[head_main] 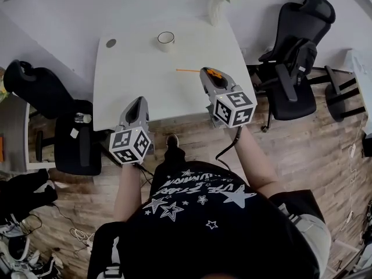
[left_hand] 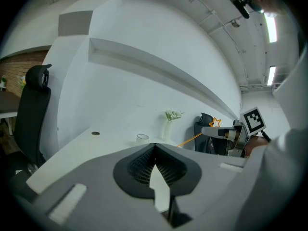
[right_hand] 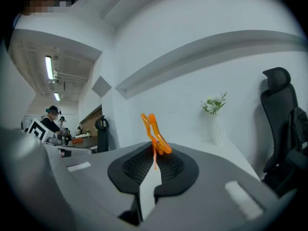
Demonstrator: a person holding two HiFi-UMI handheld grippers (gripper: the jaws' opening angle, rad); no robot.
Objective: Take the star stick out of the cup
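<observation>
In the head view a white cup point(head_main: 165, 40) stands at the far middle of the white table point(head_main: 133, 80). My right gripper point(head_main: 208, 72) is over the table's right side, shut on the orange star stick point(head_main: 197, 71), whose thin shaft points left, clear of the cup. The right gripper view shows the orange star point(right_hand: 154, 130) pinched between the jaws. My left gripper point(head_main: 139, 101) hovers at the table's near edge, shut and holding nothing. From the left gripper view I see the cup point(left_hand: 142, 138), the star stick point(left_hand: 213, 123) and the right gripper point(left_hand: 222, 132).
A vase of white flowers point(head_main: 217, 2) stands at the table's far right corner. A round cable hole point(head_main: 111, 42) is at the far left. Black office chairs stand right point(head_main: 296, 45) and left point(head_main: 43, 92) of the table, on a wooden floor.
</observation>
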